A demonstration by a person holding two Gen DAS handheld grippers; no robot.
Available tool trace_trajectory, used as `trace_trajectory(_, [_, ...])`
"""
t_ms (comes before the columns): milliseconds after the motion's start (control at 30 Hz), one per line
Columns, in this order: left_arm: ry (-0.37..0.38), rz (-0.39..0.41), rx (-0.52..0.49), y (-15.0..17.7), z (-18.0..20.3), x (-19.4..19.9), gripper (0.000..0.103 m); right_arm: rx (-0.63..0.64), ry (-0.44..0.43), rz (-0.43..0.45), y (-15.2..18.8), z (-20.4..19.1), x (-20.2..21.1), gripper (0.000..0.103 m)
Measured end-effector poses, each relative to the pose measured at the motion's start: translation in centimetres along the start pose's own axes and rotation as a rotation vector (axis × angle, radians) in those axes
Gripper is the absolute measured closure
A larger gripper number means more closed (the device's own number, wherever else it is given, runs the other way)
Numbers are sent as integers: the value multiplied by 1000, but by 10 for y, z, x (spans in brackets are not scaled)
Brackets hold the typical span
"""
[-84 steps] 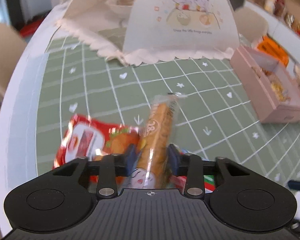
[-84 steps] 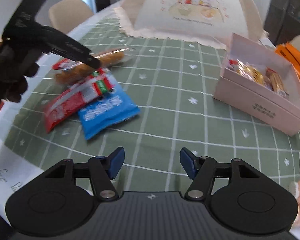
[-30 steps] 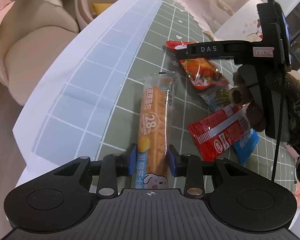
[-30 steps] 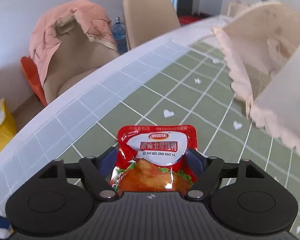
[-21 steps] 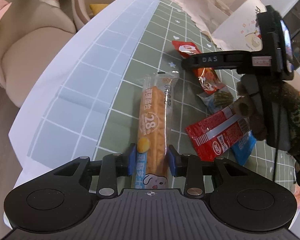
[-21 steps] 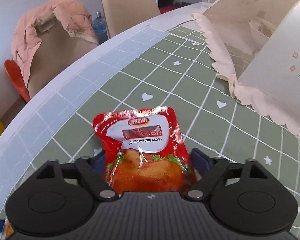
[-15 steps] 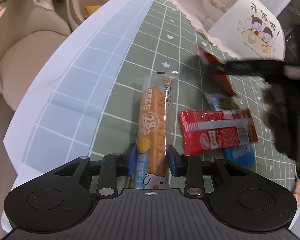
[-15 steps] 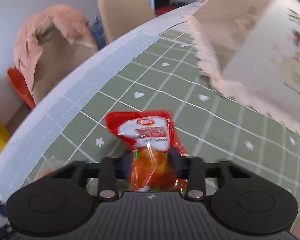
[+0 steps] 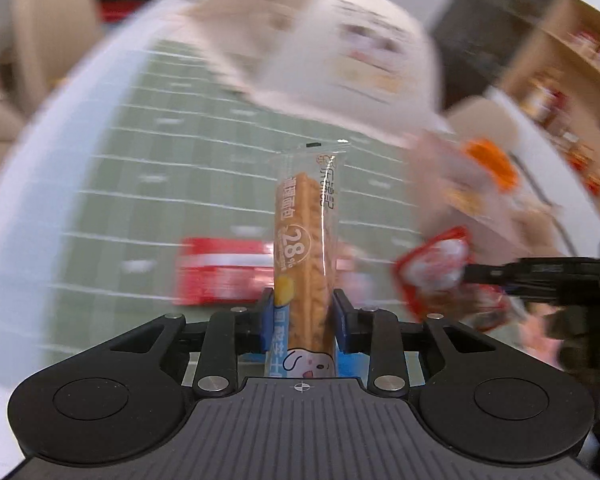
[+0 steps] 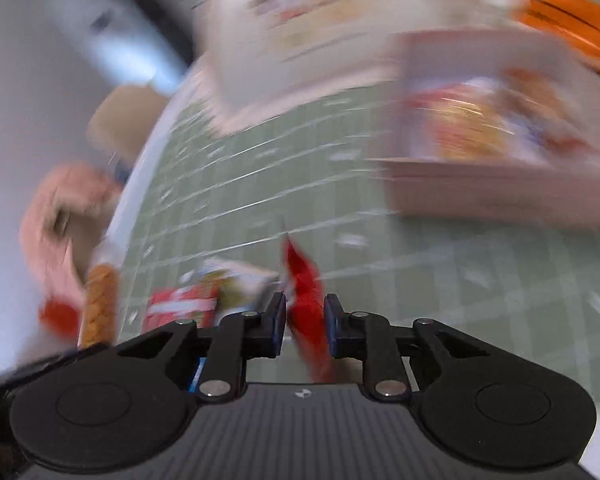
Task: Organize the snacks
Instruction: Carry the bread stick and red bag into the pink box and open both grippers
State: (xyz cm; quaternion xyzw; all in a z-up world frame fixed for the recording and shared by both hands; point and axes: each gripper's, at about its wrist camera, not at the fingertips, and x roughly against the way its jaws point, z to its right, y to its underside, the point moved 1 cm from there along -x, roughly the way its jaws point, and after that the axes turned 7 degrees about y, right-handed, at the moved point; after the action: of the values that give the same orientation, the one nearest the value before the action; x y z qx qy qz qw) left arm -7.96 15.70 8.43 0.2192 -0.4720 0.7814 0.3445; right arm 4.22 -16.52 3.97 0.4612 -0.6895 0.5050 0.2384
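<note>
A home dining room: gridded tablecloth (image 9: 172, 152), mesh food cover (image 9: 340, 40), beige chair (image 9: 48, 28).

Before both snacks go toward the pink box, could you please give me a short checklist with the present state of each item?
1. Left gripper jaws shut on the long orange bread stick in its clear wrapper: ok.
2. Right gripper jaws shut on the red foil snack pouch: ok.
3. Open pink cardboard box in sight ahead of the right gripper: ok.
4. Free room inside the box: cannot tell, blurred.
5. Red flat packet left on the green grid tablecloth: not ok, not yet sorted.
</note>
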Motion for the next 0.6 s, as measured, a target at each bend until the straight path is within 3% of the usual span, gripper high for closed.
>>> trace_trajectory(133, [24,-102,-91,10,42,-45,70,28,164,78,19,32,19,74])
trace_trajectory(233, [0,-155,-120,19,59,-70,70,77,161,119,32,30,24,45])
trace_trajectory(400, [-141,-186,-166,26,61,-87,70,158,120,123,42,6,3,42])
trace_trajectory(567, [-154,-218,-153,29,56,-90,69,215,185,112,43,-14,-29,37])
trace_trajectory(600, [-153,-219,-146,28,55,-91,69,221,204,91,41,-15,-35,32])
